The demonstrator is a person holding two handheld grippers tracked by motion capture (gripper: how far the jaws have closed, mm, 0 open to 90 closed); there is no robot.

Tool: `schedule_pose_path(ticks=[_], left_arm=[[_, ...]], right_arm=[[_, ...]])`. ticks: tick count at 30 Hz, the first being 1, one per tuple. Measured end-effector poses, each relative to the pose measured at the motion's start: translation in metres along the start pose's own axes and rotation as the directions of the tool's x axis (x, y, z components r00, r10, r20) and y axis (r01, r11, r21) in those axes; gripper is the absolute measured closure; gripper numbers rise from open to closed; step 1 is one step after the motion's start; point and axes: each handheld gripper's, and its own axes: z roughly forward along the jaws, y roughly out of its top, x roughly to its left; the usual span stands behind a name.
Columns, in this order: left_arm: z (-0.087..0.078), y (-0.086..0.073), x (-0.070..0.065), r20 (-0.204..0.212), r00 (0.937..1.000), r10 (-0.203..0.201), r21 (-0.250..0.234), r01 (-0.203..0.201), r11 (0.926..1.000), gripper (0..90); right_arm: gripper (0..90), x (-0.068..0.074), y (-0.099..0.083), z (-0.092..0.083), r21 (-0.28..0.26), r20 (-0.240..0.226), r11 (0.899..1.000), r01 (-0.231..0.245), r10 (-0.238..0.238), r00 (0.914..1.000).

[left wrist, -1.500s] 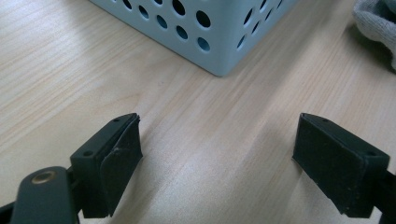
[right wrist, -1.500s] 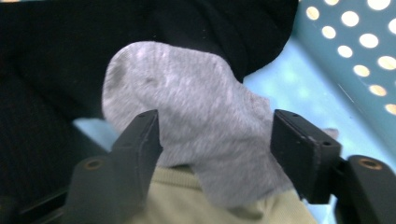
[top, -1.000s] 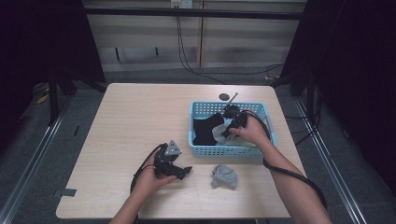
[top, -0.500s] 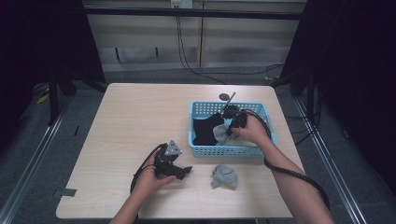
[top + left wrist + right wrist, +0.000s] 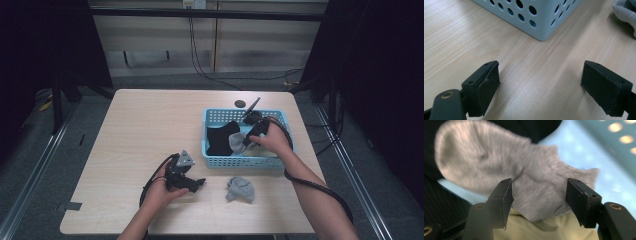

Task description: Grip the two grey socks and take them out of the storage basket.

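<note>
Inside the blue basket (image 5: 215, 150), the right gripper (image 5: 537, 202) has just been opening its jaws; they stand apart over the grey sock (image 5: 499, 167), which lies between them on a pale yellow cloth (image 5: 544, 230), unpinched.

Both forearms are bare, no sleeves. Each hand carries a black gripper: the left gripper (image 5: 186, 176) is topped by a grey three-cornered plate, the right gripper (image 5: 254, 131) trails a looping black cable. The fingers (image 5: 485, 82) are blocky black pads with small brass-coloured screws.
</note>
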Motion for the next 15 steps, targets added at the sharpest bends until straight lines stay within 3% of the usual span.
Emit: schedule_pose_path(ticks=[4,5,6,9,12,15], left_arm=[[0.0000,0.0000,0.0000,0.000,1.0000,0.000,0.000,0.000,1.0000,14.5],[0.0000,0.0000,0.0000,0.000,1.0000,0.000,0.000,0.000,1.0000,14.5],[0.0000,0.0000,0.0000,0.000,1.0000,0.000,0.000,0.000,1.0000,14.5],[0.0000,0.0000,0.0000,0.000,1.0000,0.000,0.000,0.000,1.0000,14.5],[0.0000,0.0000,0.0000,0.000,1.0000,0.000,0.000,0.000,1.0000,14.5],[0.0004,-0.0001,-0.0005,0.000,1.0000,-0.009,-0.007,0.009,0.9999,14.5]], right_arm=[[45.0,0.0051,-0.0008,0.0077,0.017,0.010,1.000,0.020,-0.021,0.9997],[55.2,0.0058,-0.0001,0.0069,0.021,0.000,0.999,0.031,-0.031,0.9995],[55.2,0.0058,-0.0001,0.0069,0.021,0.000,0.999,0.031,-0.031,0.9995],[74.5,0.0097,0.0013,0.0058,0.040,0.010,0.996,0.084,-0.085,0.9964],[80.5,0.0110,0.0030,0.0038,0.044,0.004,0.995,0.088,-0.088,0.9961],[80.5,0.0102,0.0034,0.0002,0.048,-0.011,0.996,0.075,-0.074,0.9972]])
